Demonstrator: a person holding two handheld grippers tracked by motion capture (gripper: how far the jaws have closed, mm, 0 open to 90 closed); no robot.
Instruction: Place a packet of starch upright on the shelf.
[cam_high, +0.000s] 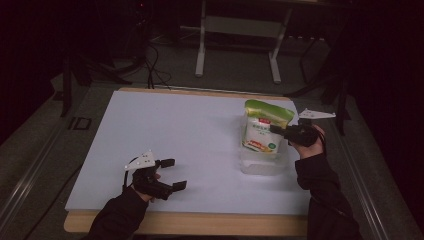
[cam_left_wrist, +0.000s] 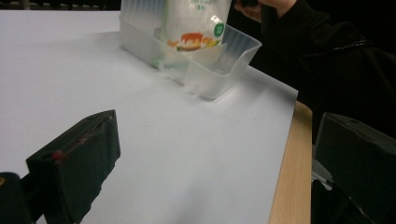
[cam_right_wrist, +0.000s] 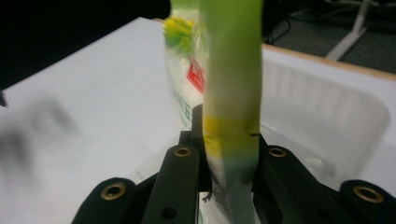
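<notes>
Right of centre, the right gripper (cam_high: 280, 131) pinched the pouch (cam_high: 262, 127), upright, green top upward, in the clear bin (cam_high: 262, 165).

Room dim; light falls mainly on the surface (cam_high: 165, 125), a white sheet over a light wooden top whose edge shows along the bottom of the frame. Grey floor (cam_high: 235, 67) beyond. Upper centre: white metal legs of a stand or desk frame (cam_high: 201, 50). Upper left: black cables (cam_high: 152, 65) trailing on the floor. Left and right margins fall into near-black shadow; walls not discernible.
</notes>
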